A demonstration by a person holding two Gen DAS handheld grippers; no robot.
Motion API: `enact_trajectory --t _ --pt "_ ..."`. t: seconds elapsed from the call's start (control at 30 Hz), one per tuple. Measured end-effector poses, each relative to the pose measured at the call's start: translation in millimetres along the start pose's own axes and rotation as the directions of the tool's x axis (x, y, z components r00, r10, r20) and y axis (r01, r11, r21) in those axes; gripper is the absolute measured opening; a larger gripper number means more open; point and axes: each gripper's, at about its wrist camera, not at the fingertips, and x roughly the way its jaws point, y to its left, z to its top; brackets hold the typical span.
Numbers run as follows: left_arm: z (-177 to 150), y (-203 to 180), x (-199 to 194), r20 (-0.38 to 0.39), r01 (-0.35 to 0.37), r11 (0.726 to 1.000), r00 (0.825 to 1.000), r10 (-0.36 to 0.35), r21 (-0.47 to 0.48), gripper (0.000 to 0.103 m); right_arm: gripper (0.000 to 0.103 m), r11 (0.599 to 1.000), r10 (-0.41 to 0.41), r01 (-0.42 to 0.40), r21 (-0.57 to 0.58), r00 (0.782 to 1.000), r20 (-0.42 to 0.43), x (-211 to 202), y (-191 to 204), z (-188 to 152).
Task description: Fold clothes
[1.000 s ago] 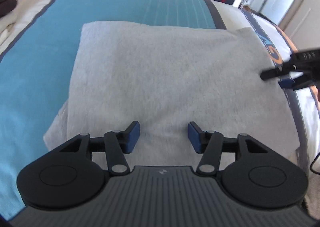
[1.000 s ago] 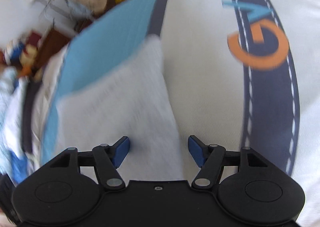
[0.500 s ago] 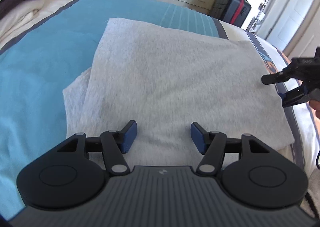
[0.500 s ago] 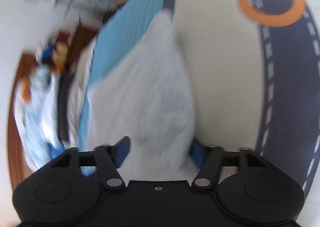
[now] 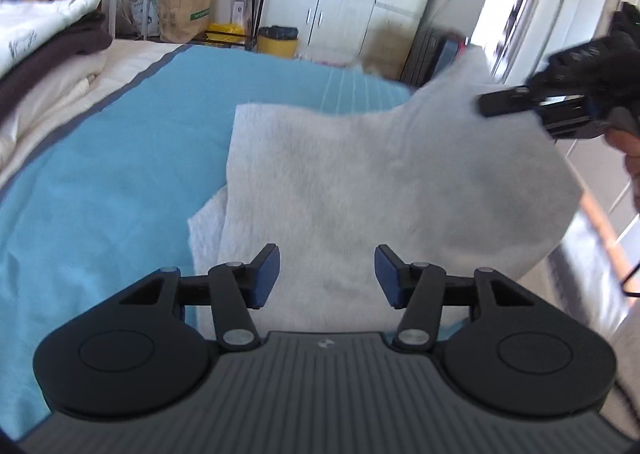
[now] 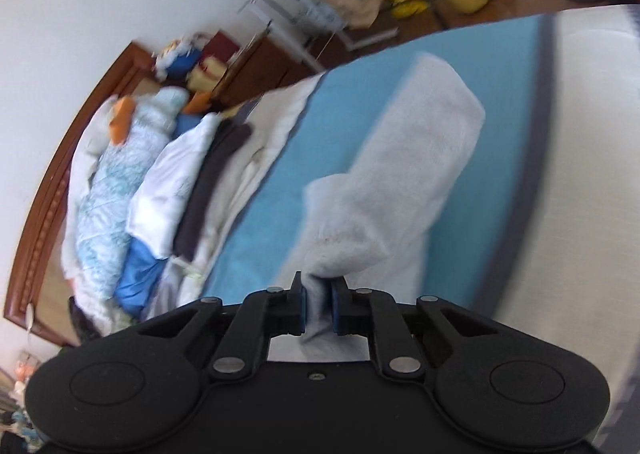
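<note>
We see a grey folded garment [image 5: 352, 181] lying on the blue panel of the bed cover [image 5: 120, 173], toward the bed's right side as the left wrist view shows it, with a second layer of the same cloth peeking out along its left edge. Its right-hand part is lifted off the bed and hangs in a soft curve.

Our right tool [image 6: 318, 308] has just been closing, and its blue pads [image 6: 339, 306] now pinch a bunched fold of the grey garment [image 6: 400, 181] between them; the cloth rises from the pads and runs away across the blue cover [image 6: 360, 93]. In the left wrist view that right tool [image 5: 536, 109] shows at the garment's raised right edge, with part of a hand [image 5: 628, 149] behind it.

Our left tool [image 5: 327, 274] hovers over the near edge of the garment with its jaws apart; they have just narrowed a little, and the pads [image 5: 266, 274] press on nothing, the grey cloth showing below the gap.

At the bed's left edge lies a pile of bedding and clothes [image 6: 160, 189], white, dark brown and pale blue. Beyond the foot of the bed stand a yellow bin [image 5: 277, 39] and a brown paper bag [image 5: 184, 9] on the floor.
</note>
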Motion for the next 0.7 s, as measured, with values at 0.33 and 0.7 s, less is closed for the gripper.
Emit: enact_trajectory --t 0.33,0.7 --pt "-5.8 40.1 7.4 0.018 -0.014 0.987 1.000 0.017 -0.157 0.052 0.028 0.998 -0.059 0.064 0.027 0.985 -0.160 118.0 52.5 12.2" --pt "0.3 70.2 16.2 0.070 0.062 0.950 0.997 -0.043 -0.306 0.052 0.047 0.999 0.020 -0.018 0.051 1.000 -0.024 54.5 -11.1 4.4"
